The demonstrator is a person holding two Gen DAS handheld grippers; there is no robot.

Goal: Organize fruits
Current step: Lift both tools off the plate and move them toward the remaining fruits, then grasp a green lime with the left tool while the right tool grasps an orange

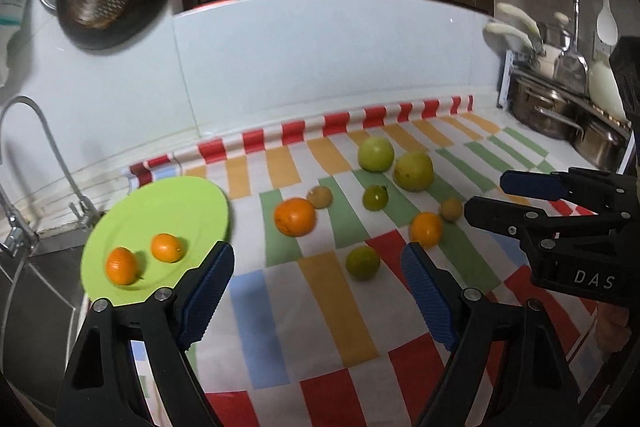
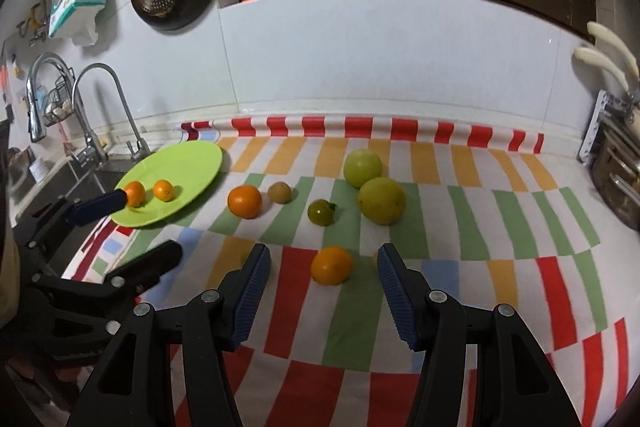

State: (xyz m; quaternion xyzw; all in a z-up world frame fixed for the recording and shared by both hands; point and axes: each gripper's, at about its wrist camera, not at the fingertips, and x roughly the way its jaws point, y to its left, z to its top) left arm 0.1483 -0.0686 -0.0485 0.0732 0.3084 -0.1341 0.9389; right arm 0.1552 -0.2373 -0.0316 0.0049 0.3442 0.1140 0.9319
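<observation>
Your right gripper (image 2: pixel 324 291), jaws parted and empty, faces the round orange fruit (image 2: pixel 332 265) lying directly ahead between its fingers; your left gripper (image 1: pixel 316 291) is likewise released.

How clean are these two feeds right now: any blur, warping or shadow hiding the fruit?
Left wrist view: slight motion blur softens the green plate and fruit; fisheye bends the striped cloth; dark corners. Right wrist view: sharper; the orange ahead of the right gripper reads clearly with a soft shadow; the same barrel warp.
</observation>
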